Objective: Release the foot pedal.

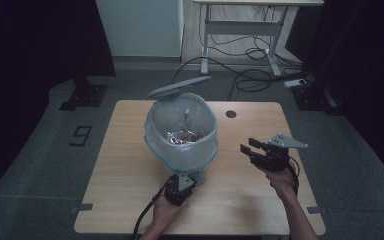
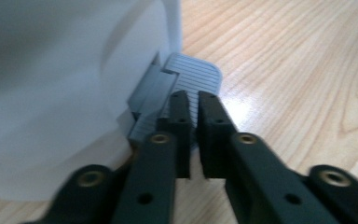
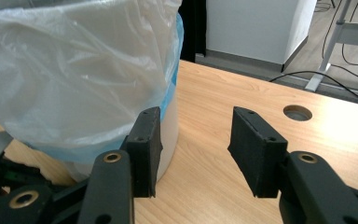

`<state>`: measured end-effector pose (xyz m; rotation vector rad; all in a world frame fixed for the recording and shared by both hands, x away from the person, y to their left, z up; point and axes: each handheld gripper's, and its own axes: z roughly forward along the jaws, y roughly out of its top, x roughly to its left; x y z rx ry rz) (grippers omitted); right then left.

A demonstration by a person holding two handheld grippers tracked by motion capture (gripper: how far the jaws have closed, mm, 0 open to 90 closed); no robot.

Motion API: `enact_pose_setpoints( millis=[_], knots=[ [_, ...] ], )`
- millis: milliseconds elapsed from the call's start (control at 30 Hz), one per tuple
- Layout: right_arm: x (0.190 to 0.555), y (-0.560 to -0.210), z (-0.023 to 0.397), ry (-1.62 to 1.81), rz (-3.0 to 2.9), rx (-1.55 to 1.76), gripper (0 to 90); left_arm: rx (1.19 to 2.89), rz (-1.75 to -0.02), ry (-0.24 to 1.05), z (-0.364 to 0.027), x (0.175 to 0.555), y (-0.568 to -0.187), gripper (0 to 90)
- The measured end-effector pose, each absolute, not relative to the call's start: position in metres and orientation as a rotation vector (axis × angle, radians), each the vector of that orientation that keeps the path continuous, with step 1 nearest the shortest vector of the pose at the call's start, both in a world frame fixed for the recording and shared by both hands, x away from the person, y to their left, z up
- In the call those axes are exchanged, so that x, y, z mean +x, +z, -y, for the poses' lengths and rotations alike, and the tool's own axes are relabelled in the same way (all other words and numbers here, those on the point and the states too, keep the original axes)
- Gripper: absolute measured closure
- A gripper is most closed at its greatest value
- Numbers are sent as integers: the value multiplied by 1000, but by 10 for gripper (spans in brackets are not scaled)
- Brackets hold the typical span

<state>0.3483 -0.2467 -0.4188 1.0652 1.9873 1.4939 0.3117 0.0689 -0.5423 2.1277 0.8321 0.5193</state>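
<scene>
Left claw [image 2: 193, 100], nearly closed and empty, presses the bin [image 1: 181, 131] pedal [image 2: 193, 77]; right claw [image 3: 196, 140] open, empty

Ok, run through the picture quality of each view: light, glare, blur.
High view: dim overall, the room's edges nearly black, the wooden table evenly lit. Left gripper view: soft and blurred up close, the white bin washed out, a bright glare patch on the wood beside the grey pedal. Right gripper view: sharpest, the plastic liner crisp, daylight brightening the far tabletop.
</scene>
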Motion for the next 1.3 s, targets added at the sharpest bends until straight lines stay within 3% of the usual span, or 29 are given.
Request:
enact_pose_setpoints(
  millis=[167,400,600,1300],
  knots=[
    [344,-425,252,1498,-1984,1071,527,2101,-851,510,-73,312,-538,793],
    [337,-436,260,1502,-1985,1085,527,2086,-841,486,-83,309,-530,590],
    [332,-448,268,1501,-1987,1105,527,2104,-813,471,-83,304,-528,490],
    [321,-498,290,1427,-2034,1208,524,2135,-797,448,-87,296,-528,460]
  ],
)
